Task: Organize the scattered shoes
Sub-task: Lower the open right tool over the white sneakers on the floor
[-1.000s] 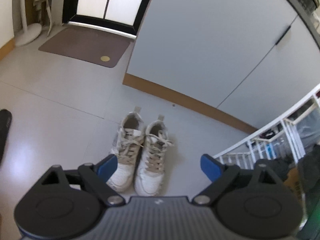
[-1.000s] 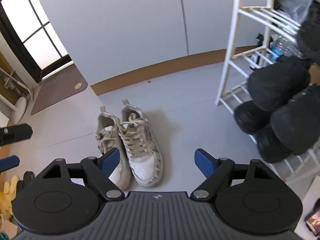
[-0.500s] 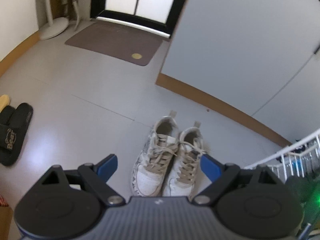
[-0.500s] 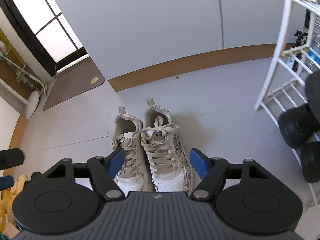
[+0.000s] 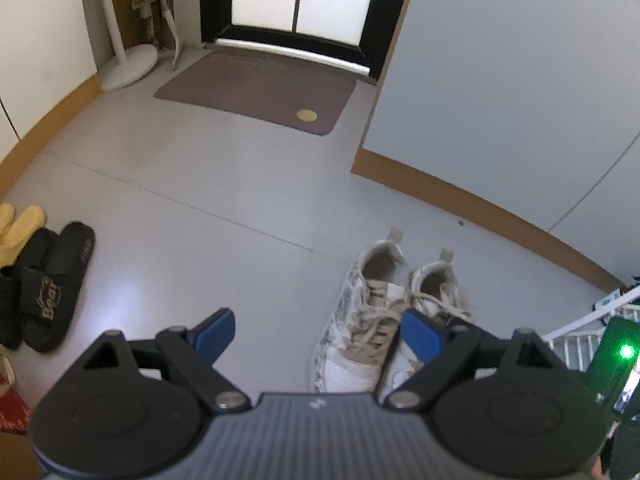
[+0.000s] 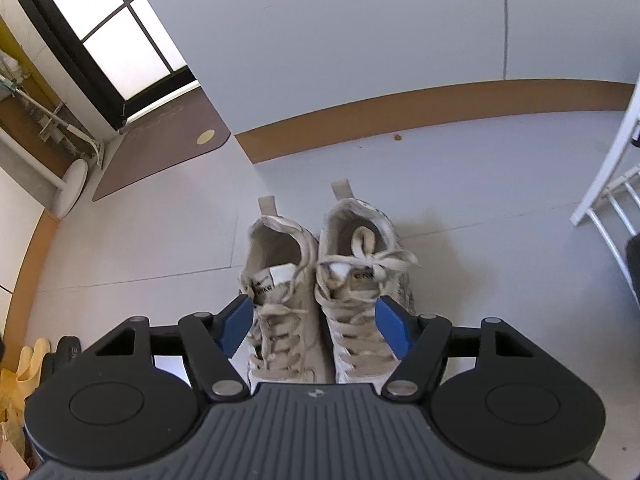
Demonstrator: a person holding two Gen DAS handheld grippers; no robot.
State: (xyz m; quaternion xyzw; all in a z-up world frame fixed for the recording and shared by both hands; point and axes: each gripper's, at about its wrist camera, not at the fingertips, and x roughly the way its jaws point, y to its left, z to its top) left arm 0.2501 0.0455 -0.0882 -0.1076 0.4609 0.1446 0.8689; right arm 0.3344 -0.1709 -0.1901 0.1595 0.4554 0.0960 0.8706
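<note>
A pale grey floor [image 5: 224, 184] runs up to a grey wall with a brown skirting; a brown doormat [image 5: 256, 88] lies before a dark-framed glass door, far ahead of the left gripper. A white wire rack [image 6: 608, 184] stands off to the right gripper's right side; what it holds cannot be made out.

The pair of white sneakers [image 6: 320, 280] stands side by side on the floor, heels pointing away. The right gripper [image 6: 316, 326] points down over them with its blue pads on either side of the laced fronts, apart and not pressing, so both shoes sit between the jaws.

The left gripper [image 5: 318, 334] is spread wide over bare floor, with the sneakers just ahead at its right finger. Black slides [image 5: 52, 292] and yellow slippers [image 5: 18, 228] lie well off to its left.
</note>
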